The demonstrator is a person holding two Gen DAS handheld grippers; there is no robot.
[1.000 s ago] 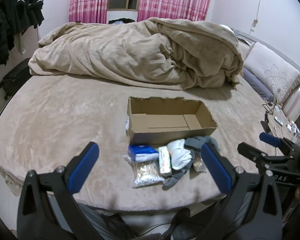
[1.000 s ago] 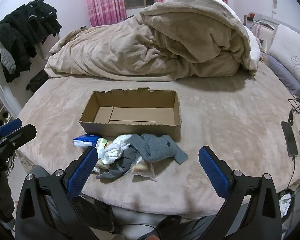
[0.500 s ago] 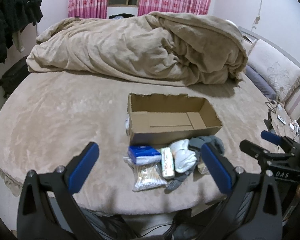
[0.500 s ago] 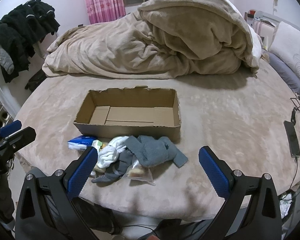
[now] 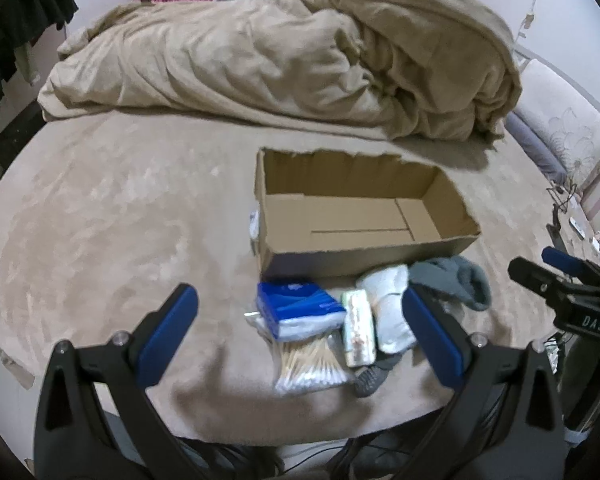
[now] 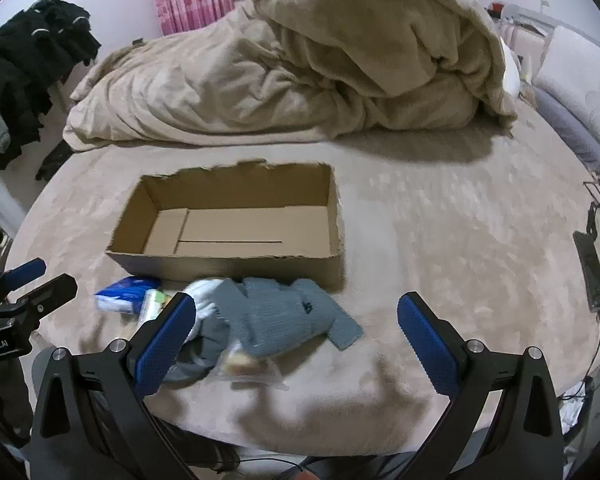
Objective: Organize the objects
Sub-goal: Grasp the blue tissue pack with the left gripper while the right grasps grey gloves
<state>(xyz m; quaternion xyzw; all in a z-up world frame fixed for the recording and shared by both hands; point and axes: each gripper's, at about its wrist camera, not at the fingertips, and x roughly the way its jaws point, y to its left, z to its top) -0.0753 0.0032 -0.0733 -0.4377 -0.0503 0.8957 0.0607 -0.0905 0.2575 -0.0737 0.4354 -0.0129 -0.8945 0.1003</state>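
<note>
An open empty cardboard box (image 5: 364, 216) lies on the bed; it also shows in the right wrist view (image 6: 236, 224). In front of it lies a small pile: a blue tissue pack (image 5: 296, 308), a bag of cotton swabs (image 5: 308, 368), a small pale packet (image 5: 358, 328), white socks (image 5: 388, 312) and grey socks (image 6: 284, 312). My left gripper (image 5: 300, 336) is open and empty, just short of the pile. My right gripper (image 6: 296, 340) is open and empty over the grey socks, with a clear bag (image 6: 248, 364) under them.
A rumpled beige duvet (image 5: 292, 56) fills the far half of the bed. Pillows (image 5: 560, 140) lie at the right. A phone on a cable (image 6: 590, 268) lies near the bed's right edge. Dark clothes (image 6: 28, 68) hang at the left.
Both grippers have moved forward and down toward the pile and box, which now look larger. Both stay open and empty.
</note>
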